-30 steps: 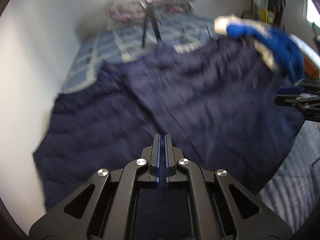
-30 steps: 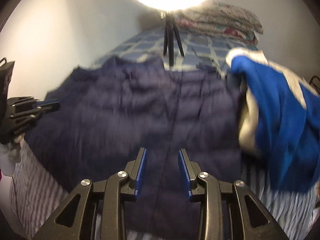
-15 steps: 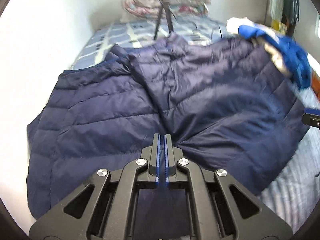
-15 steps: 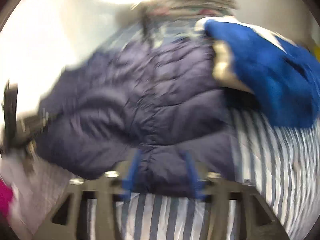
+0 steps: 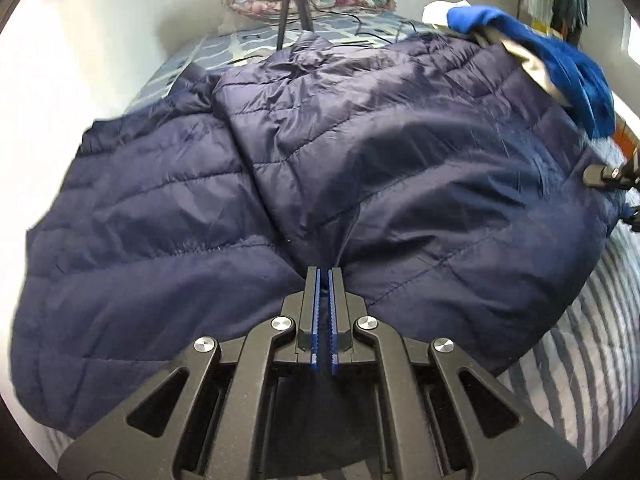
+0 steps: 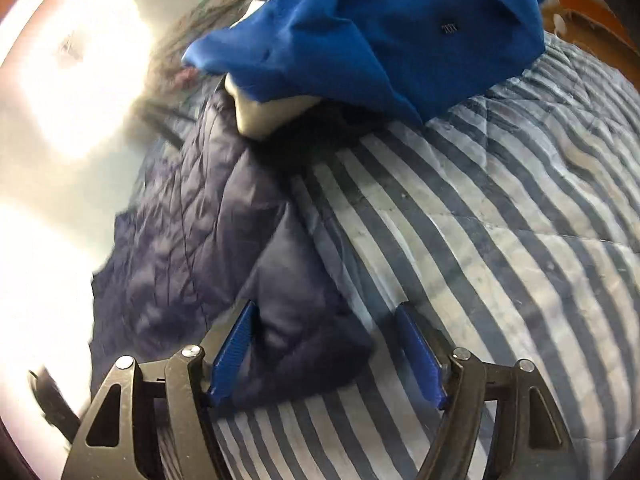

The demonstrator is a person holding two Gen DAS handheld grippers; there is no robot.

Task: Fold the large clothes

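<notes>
Folding barely begun: jacket sprawls across the bed, one flap turned over. Left claw clenched (on its hem, seemingly); right claw, just closing, straddles the corner ungripped at 6 o'clock.

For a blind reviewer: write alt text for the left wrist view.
The shut left gripper pinches a fold of a navy quilted jacket spread over a striped bed cover. A bright blue garment lies at the jacket's far right edge, and a tripod stands behind.
</notes>
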